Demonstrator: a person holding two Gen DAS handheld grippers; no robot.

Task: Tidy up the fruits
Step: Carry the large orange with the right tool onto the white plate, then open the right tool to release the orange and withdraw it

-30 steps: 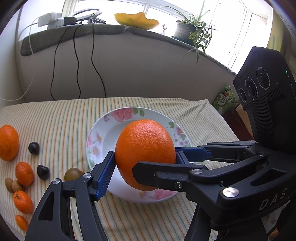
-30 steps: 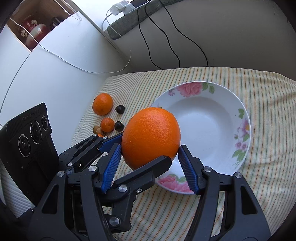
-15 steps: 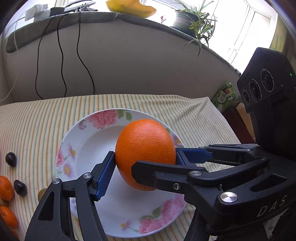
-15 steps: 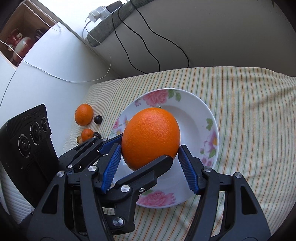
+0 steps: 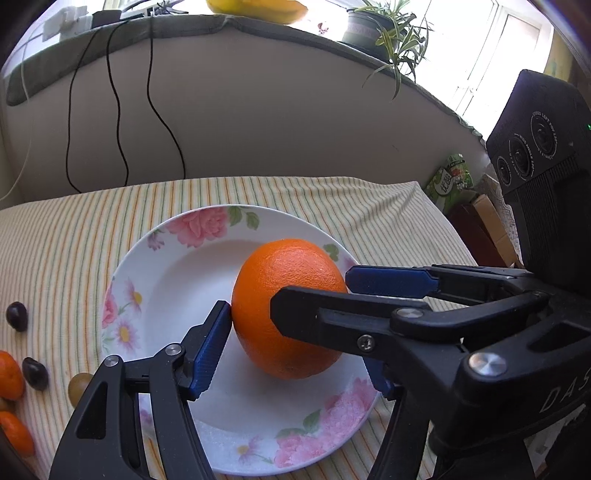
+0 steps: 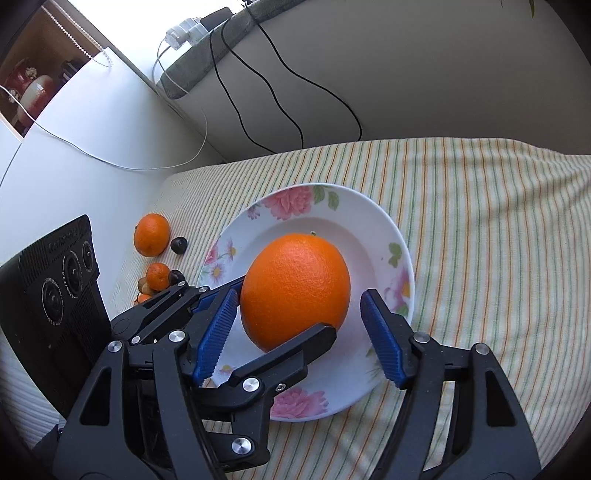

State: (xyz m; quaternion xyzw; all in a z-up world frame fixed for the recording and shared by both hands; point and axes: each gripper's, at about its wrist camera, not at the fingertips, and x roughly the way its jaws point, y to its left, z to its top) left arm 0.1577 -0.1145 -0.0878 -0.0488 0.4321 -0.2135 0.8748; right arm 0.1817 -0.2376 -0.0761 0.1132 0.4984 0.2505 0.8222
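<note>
Striped table cloth point(image 5: 55, 236) under plate point(image 5: 162, 266): orange point(image 5: 288, 306) apparently resting; right tongs point(image 6: 299, 328) just spread clear, left tongs point(image 5: 291, 347) barely touching — widen both, lift straight out

Sunlit windowsill point(image 5: 229, 26) above striped tablecloth point(image 5: 332, 199)

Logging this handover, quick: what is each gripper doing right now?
Left gripper: closed on the large round orange, visible pad pressing its side.
Right gripper: open, jaws just opening, pads off the orange between them.
</note>
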